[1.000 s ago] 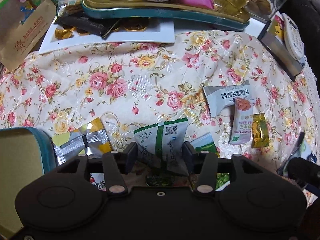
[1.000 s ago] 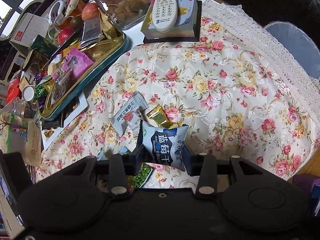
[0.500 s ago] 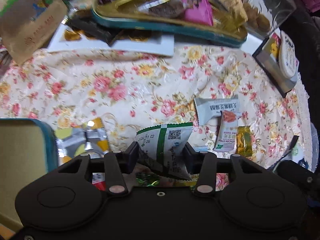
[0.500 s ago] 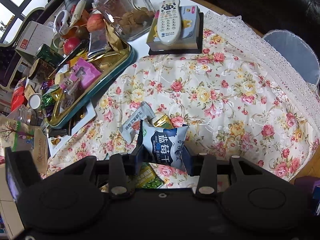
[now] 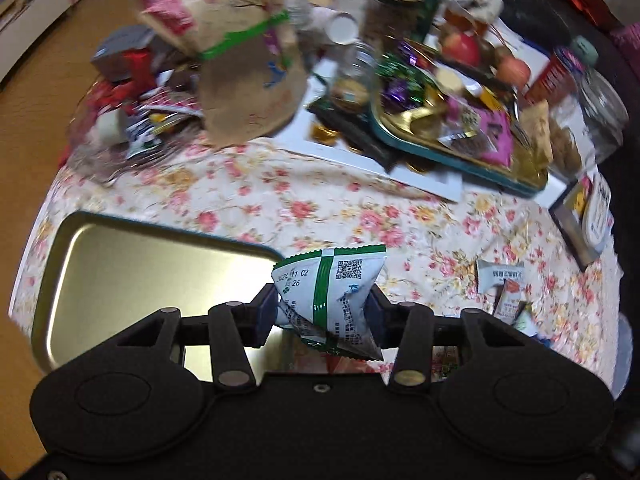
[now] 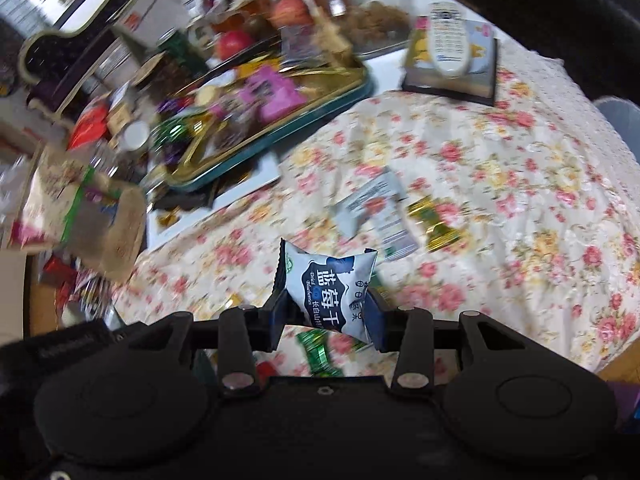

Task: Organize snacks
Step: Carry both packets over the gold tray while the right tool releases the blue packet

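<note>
My left gripper [image 5: 322,312] is shut on a white snack packet with a green stripe [image 5: 328,292], held in the air beside the right edge of an empty gold-lined tin [image 5: 120,264]. In the right wrist view my right gripper [image 6: 326,312] is shut on a white and dark blue dried-blueberry packet [image 6: 328,284], lifted above the floral tablecloth [image 6: 500,184]. On the cloth lie loose snacks: a grey-white packet [image 6: 372,200], a gold-wrapped candy [image 6: 434,220] and a green-wrapped candy [image 6: 318,352]. The grey-white packet [image 5: 500,276] also shows in the left wrist view.
A teal-rimmed gold tray [image 5: 460,148] heaped with sweets stands at the back, with apples [image 5: 460,46], jars and a brown paper bag [image 5: 248,80] around it. A remote control [image 6: 450,40] rests on a box [image 6: 456,88] at the far right. Both views are blurred.
Both grippers have risen with their packets and swung left. The empty tin now fills the lower left of the left wrist view, and more of the cluttered back of the table shows.
</note>
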`<state>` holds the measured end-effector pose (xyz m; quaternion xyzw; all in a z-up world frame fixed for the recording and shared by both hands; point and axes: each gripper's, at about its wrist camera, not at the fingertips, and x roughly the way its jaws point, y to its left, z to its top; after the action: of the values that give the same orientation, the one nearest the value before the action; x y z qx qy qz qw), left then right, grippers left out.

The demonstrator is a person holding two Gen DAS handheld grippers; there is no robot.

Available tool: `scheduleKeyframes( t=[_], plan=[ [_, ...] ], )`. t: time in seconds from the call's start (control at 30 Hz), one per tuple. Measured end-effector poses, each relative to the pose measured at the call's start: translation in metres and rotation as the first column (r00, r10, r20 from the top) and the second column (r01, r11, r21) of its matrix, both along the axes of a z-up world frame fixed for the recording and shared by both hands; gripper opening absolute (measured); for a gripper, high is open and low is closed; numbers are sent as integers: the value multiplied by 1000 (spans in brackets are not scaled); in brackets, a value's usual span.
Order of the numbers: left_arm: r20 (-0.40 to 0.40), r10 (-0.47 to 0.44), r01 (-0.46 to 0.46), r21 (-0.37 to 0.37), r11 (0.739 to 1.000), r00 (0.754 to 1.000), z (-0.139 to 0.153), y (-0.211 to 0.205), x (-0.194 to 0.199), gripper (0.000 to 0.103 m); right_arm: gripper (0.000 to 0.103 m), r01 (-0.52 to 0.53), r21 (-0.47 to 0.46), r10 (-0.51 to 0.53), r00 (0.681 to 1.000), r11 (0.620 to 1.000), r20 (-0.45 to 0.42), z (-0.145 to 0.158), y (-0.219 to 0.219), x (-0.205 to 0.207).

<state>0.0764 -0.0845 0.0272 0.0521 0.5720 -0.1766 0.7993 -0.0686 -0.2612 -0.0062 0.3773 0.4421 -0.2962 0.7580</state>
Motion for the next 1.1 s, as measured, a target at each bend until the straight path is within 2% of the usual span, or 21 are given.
scheduleKeyframes(
  t=[0.07,0.13,0.27,0.43,0.53,0.6,0.73,0.83,1.0,1.1],
  plan=[
    [17,29,-29,-3,1000,999,8,13,2,53,44,-55,-4,55,999,999,4,1,15,10],
    [48,75,-76,27,997,996,13,22,1,53,44,-96,-18,96,995,995,5,2,26,17],
    [102,121,-128,60,990,987,20,35,-1,53,44,-152,-60,151,988,987,-20,0,43,25],
    [176,165,-188,123,974,970,19,47,-2,53,44,-184,-49,184,983,982,-12,4,52,22],
    [146,220,-246,188,951,964,19,59,-3,53,44,-205,-67,206,979,977,9,12,61,26],
    [114,251,-268,173,948,961,31,68,-7,53,44,-224,-75,226,974,972,26,17,66,31],
    [150,247,-267,127,955,957,65,77,-13,53,44,-274,-103,279,960,956,33,24,77,38],
    [193,216,-246,148,958,957,73,80,-10,53,44,-311,-89,314,949,946,23,21,86,41],
    [210,142,-187,212,959,967,54,86,2,53,44,-406,-95,408,913,909,-5,15,104,44],
    [201,131,-176,225,958,971,42,95,10,53,44,-435,-90,436,900,896,-6,13,113,44]
  ],
)
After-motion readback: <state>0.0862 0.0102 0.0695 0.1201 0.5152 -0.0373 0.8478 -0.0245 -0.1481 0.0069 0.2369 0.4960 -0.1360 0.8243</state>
